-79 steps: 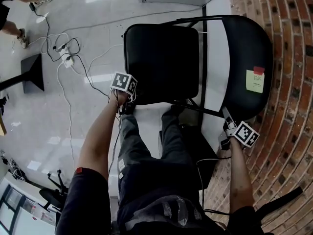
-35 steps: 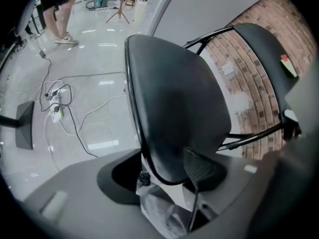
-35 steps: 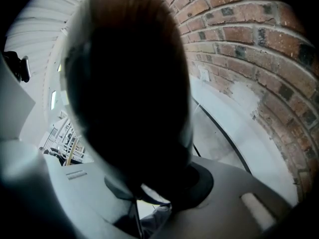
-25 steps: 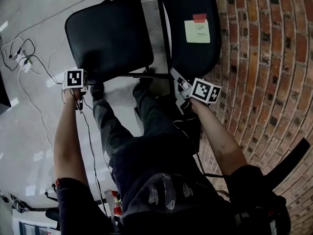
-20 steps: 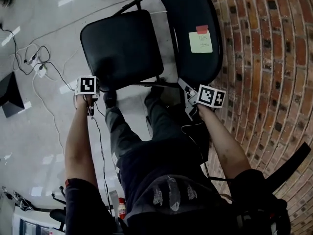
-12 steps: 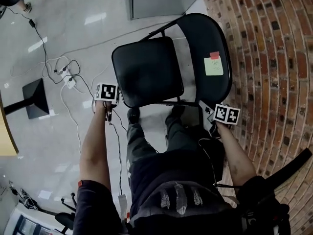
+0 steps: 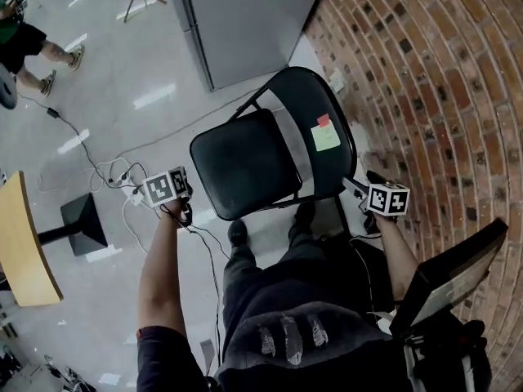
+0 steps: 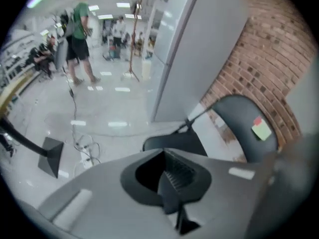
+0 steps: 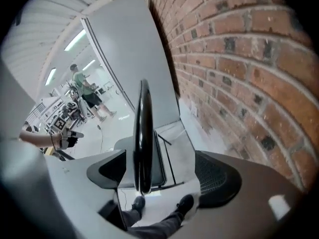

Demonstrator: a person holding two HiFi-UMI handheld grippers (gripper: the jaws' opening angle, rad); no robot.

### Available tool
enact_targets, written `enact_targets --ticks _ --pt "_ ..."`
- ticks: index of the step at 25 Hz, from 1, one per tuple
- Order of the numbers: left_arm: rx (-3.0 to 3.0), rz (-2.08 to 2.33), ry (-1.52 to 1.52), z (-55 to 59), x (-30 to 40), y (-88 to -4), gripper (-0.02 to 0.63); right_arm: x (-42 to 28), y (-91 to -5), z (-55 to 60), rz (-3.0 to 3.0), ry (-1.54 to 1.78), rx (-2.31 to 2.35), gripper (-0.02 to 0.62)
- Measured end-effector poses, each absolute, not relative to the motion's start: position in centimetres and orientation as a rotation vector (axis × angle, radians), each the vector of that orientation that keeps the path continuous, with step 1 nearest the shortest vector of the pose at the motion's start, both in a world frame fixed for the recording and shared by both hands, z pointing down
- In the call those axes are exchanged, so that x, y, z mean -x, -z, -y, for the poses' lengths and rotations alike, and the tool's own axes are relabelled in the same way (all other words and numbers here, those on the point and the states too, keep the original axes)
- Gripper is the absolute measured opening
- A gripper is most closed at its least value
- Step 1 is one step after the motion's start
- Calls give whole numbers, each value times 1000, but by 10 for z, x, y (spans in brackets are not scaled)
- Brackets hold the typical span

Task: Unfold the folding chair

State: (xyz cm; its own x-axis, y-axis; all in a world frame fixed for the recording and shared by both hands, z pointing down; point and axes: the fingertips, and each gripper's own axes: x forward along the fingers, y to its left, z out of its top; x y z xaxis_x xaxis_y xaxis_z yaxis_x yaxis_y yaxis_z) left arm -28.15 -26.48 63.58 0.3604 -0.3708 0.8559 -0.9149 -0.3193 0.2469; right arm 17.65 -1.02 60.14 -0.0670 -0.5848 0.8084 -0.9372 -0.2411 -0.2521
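The chair (image 7: 245, 160) stands unfolded on the floor, seat down. Its backrest (image 9: 143, 133) sits edge-on between the right gripper's (image 9: 162, 177) jaws, which have just been opening and now gape wide, pads not pressing it. Pull straight back to avoid snagging. The left gripper's (image 8: 172, 193) jaws are closed and empty, with the seat beyond them.

We wear a dark top (image 7: 286, 337) with pale grey print and short sleeves; the left sleeve (image 7: 159, 362) has a red edge. Dark grey trousers (image 7: 304, 243) end in black shoes (image 7: 237, 233). On either side of the trousers, the left gripper (image 8: 172, 193) and right gripper (image 9: 162, 176) are pale grey. Each bears a white cube (image 7: 161, 189) with black square markers. The jaws carry black ribbed pads (image 9: 217, 178). A thin black cable (image 7: 200, 237) trails from the left gripper.
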Motion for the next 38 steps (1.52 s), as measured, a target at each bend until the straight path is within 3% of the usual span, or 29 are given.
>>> enact_targets --ticks 6,10,12,13,14,15,25,33,38 --pt "-2007 1523 -578 362 267 -502 0 -169 -490 93 1972 -904 -1934 428" --pt "-2160 1548 -358 398 224 -399 0 -137 -431 128 2215 -840 -1918 367" --pt "-2230 1505 -278 395 204 -365 0 -121 -410 137 2288 -801 -1891 260" --pt "-2260 1468 -253 388 193 -355 0 -115 -402 140 2308 -776 -1871 166" --pt "-2286 1426 -233 380 184 -348 0 -109 -396 143 2320 -750 -1842 23" --pt "-2305 1382 -211 370 177 -344 0 -102 -391 145 2333 -730 -1802 2" --pt "-2235 709 78 219 166 -345 0 -1 -376 149 2441 -674 -1520 2" --pt "-2334 165 485 173 207 -217 0 90 -338 148 2569 -703 -1460 2" --pt "-2481 169 399 162 208 -203 0 122 -312 129 2605 -625 -1431 2"
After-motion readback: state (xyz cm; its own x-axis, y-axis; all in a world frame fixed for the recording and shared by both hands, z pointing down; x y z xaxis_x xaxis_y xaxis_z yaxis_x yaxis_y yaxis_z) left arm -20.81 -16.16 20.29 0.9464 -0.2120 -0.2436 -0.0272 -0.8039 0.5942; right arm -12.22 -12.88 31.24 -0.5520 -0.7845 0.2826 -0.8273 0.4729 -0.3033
